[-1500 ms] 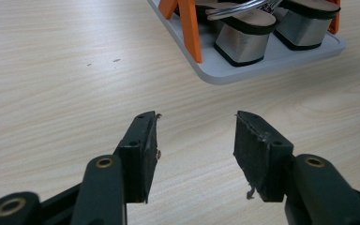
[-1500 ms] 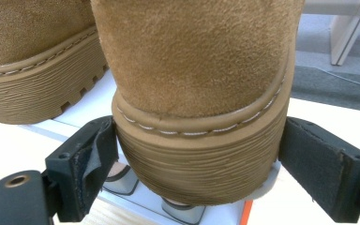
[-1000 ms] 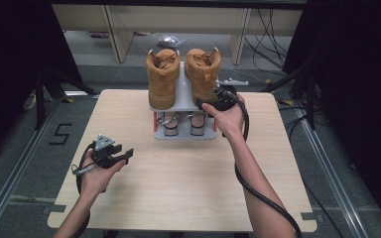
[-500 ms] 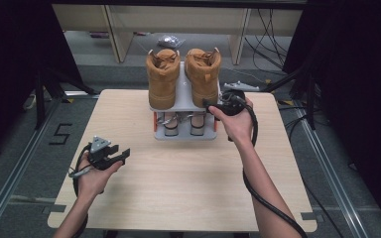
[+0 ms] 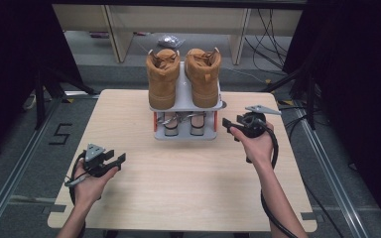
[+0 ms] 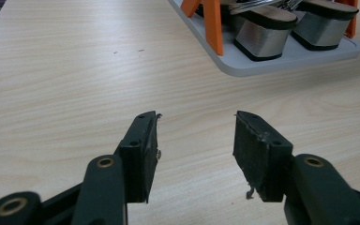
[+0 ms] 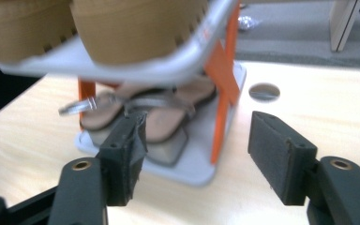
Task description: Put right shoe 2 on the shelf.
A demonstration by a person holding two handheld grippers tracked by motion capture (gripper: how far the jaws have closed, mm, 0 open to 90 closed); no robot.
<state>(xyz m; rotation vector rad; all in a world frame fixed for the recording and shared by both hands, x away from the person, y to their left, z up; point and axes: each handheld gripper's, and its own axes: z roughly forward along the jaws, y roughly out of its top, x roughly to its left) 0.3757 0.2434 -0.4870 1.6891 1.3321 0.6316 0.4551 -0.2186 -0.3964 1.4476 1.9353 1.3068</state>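
A grey two-shelf rack (image 5: 186,136) with orange posts stands at the table's far middle. Two tan boots (image 5: 162,79) (image 5: 203,77) sit on its top shelf and a pair of sandals (image 5: 171,124) on the bottom tray. My right gripper (image 5: 229,128) hovers just right of the rack, pointing at it. Its jaws have just been closing, they still stand apart, and nothing is between them. In the right gripper view (image 7: 199,119) the sandals (image 7: 154,112) lie beyond the jaws, under the boot soles (image 7: 136,28). My left gripper (image 5: 118,162) is open and empty over the near left of the table (image 6: 196,126).
The wooden table (image 5: 188,198) has bare surface in front of the rack and on both sides. A small round hole (image 7: 264,91) is in the tabletop right of the rack. Cables trail from both grippers. Dark floor and shelving surround the table.
My right gripper has drawn back from the right boot, moving right and down to the rack's right side. The left hand has shifted slightly toward the near left.
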